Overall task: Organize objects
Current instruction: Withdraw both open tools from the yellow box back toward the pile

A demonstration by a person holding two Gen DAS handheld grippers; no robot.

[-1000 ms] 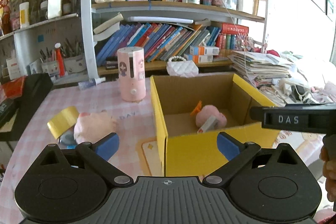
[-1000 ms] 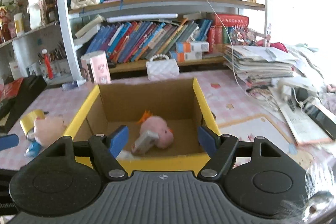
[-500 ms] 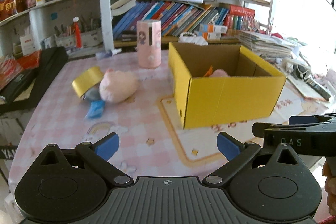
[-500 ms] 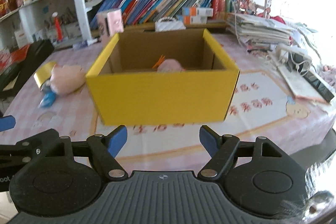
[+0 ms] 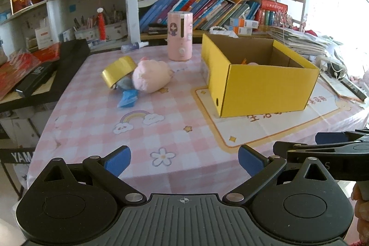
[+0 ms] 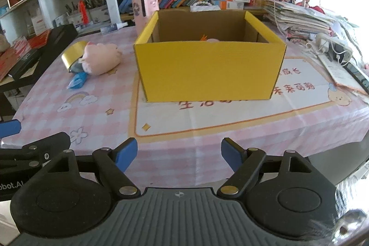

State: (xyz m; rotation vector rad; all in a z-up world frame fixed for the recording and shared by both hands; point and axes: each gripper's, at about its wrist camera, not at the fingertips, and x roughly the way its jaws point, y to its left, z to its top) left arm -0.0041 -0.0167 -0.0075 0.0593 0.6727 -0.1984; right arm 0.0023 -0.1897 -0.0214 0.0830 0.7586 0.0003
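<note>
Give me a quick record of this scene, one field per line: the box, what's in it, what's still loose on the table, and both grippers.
box: yellow cardboard box, open top, standing on the pink checked tablecloth
in box: pink plush, only its top shows over the wall
loose items: pink plush toy, gold tape roll, blue packet, clustered together left of the box
also standing: pink cylinder behind the box's left corner
left gripper: open, empty
right gripper: open, empty, jaws just been opening
</note>
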